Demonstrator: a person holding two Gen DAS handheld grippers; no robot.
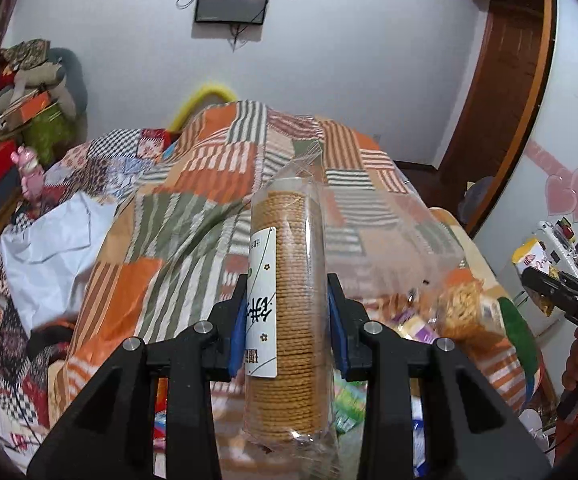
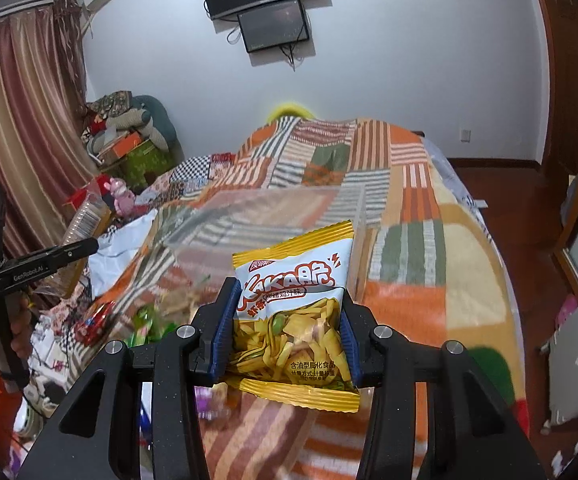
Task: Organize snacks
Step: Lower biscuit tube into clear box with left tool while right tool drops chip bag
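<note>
**Materials and finishes**

Left gripper (image 1: 287, 320): matt black plastic with a fine grainy texture, bright metal pins, blue ribbed pads (image 1: 237, 334). Right gripper (image 2: 285, 330): same build. Biscuit sleeve (image 1: 287, 312): clear glossy film, crinkled at the top, smooth white paper-like label; biscuits inside look rough and dry. Chip bag (image 2: 295, 312): glossy printed film, clear window, crimped yellow seams. Quilt (image 1: 209, 184): soft matt patchwork cloth. Curtain (image 2: 21, 128): striped fabric with slight sheen. Door frame (image 1: 505, 92): varnished brown wood. Wall (image 2: 409, 60): matt paint. Screens (image 2: 273, 32): dark glossy.
</note>
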